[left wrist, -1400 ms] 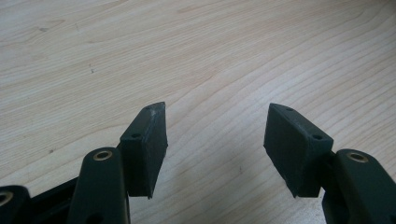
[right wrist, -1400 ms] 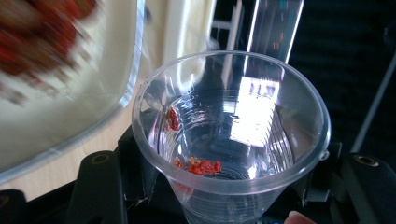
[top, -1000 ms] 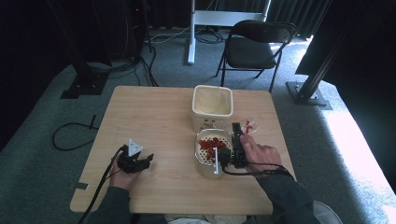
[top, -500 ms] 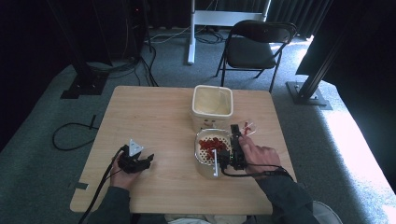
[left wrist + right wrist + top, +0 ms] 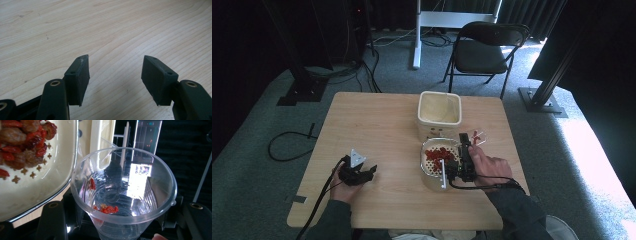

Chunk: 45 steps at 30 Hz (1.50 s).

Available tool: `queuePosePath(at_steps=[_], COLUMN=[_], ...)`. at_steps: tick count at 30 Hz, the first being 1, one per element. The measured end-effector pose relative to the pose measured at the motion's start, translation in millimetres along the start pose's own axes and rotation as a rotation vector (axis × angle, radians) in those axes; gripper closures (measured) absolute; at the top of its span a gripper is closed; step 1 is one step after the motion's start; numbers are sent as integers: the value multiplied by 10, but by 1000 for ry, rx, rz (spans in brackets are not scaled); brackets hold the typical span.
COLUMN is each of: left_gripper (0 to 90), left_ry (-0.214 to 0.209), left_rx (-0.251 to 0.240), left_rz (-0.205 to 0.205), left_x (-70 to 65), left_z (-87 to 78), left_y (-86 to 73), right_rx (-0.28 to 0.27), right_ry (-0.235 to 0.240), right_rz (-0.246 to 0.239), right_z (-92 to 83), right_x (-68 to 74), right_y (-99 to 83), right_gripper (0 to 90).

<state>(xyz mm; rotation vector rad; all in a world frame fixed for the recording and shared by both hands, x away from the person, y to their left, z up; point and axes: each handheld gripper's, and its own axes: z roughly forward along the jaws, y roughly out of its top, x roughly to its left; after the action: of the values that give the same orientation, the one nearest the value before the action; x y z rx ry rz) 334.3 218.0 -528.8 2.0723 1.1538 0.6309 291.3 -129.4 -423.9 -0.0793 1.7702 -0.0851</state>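
Right gripper point(image 5: 464, 150): at the right near part of the wooden table point(image 5: 377, 120), just right of the strainer bowl point(image 5: 439, 162). Jaws clamped on a clear plastic cup point(image 5: 125, 192), one jaw on each side of the cup wall. Cup tipped, with its mouth facing the gripper camera. Rim of the cup close beside the strainer bowl rim; contact between the two not determinable. Contents of the cup: a few red dried fruit pieces point(image 5: 107, 208) stuck to the inner wall and low side. Contents of the strainer bowl: a heap of red and brown dried fruit point(image 5: 439, 154) on a perforated cream surface.

Cream square container point(image 5: 439, 112): upright, just beyond the strainer bowl, on the far side.

Left gripper point(image 5: 357, 172): at the left near part of the table, well apart from the bowl and cup. Jaws spread partway, a clear gap between the pads point(image 5: 80, 75), nothing held. Bare wood grain visible in the gap.
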Motion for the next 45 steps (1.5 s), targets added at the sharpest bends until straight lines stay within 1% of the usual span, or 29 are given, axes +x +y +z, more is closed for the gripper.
queuePosePath(at_steps=[2, 4, 5, 6, 8, 9, 10, 11, 12, 13, 14, 15, 16, 17, 18, 19, 20, 21, 23, 24, 25, 27, 29, 30, 32, 35, 38, 40, 45], left_gripper=[403, 403, 403, 402, 402, 403, 402, 402, 402, 402, 403, 403, 402, 402, 403, 402, 402, 402, 402, 403, 402, 402, 402, 402, 402, 402, 402, 402, 402], left_ry=[0, -1, 0, 0, 0, -2, -1, 2, 0, -1, -1, 0, 0, -1, -2, -1, -1, -1, -3, -3, -1, 0, -2, -2, 0, 0, 0, 0, -2], left_rx=[2, -2, 3, 5, 5, 1, 5, 6, 5, 2, 4, 5, 5, 4, 2, 4, 8, 8, 5, 9, 14, 14, 8, 12, 15, 13, 13, 12, 17], left_rz=[3, 2, 4, 5, 5, 7, 6, 6, 7, 8, 7, 4, 4, 4, 4, 2, 5, 10, 11, 12, 14, 14, 14, 14, 15, 19, 20, 19, 26], left_x=[0, -2, -1, -2, -2, -7, -8, -11, -10, -8, -7, -9, -9, -9, -9, -10, -12, -16, -19, -19, -19, -23, -24, -24, -28, -33, -31, -29, -40], left_z=[-1, -3, 2, 5, 5, 0, 6, 10, 6, 2, 4, 9, 10, 6, 7, 13, 18, 18, 14, 21, 26, 26, 22, 27, 36, 30, 31, 32, 37], left_y=[1, 1, 1, 2, 2, 3, 3, 3, 3, 3, 3, 2, 2, 4, 4, 3, 4, 4, 4, 4, 6, 7, 5, 5, 6, 7, 9, 10, 9], right_rx=[-9, 11, 7, -5, -8, 9, 0, -6, 3, 18, 12, -1, -8, -3, 5, -4, -10, -6, 9, -1, -11, -11, 8, -2, -20, -22, -23, -24, -28], right_ry=[-2, -9, -4, 3, 1, -10, -4, -6, -14, -19, -13, -2, -4, -16, -20, -14, -8, -18, -19, -11, -6, -12, -17, -7, -7, -4, 15, 25, 24], right_rz=[-33, 8, -2, -34, -48, 7, 0, -31, -36, -9, 8, -11, -45, -47, -9, -4, -38, -61, -18, -27, -58, -67, 6, -4, -59, 1, -35, -13, -9], right_z=[-12, 10, 10, -5, -14, -5, -9, -18, -18, -5, -1, -15, -31, -32, -23, -24, -30, -30, -16, -24, -40, -44, -17, -20, -39, -19, 8, 13, 0], right_x=[38, -3, 5, 33, 48, -4, 5, 34, 37, 5, -18, -4, 23, 17, -18, -27, 2, 27, 6, 25, 58, 69, -3, 4, 50, -24, 48, 73, 108], right_y=[25, 2, 6, 20, 26, -1, 3, 13, 7, -10, -18, -7, 10, 11, 7, 12, 30, 41, 30, 40, 55, 58, 13, 17, 43, 8, 18, 7, 6], right_gripper=[359, 359, 358, 358, 358, 358, 358, 358, 358, 358, 358, 358, 358, 358, 358, 359, 358, 358, 359, 358, 359, 359, 359, 358, 357, 357, 356, 356, 354])
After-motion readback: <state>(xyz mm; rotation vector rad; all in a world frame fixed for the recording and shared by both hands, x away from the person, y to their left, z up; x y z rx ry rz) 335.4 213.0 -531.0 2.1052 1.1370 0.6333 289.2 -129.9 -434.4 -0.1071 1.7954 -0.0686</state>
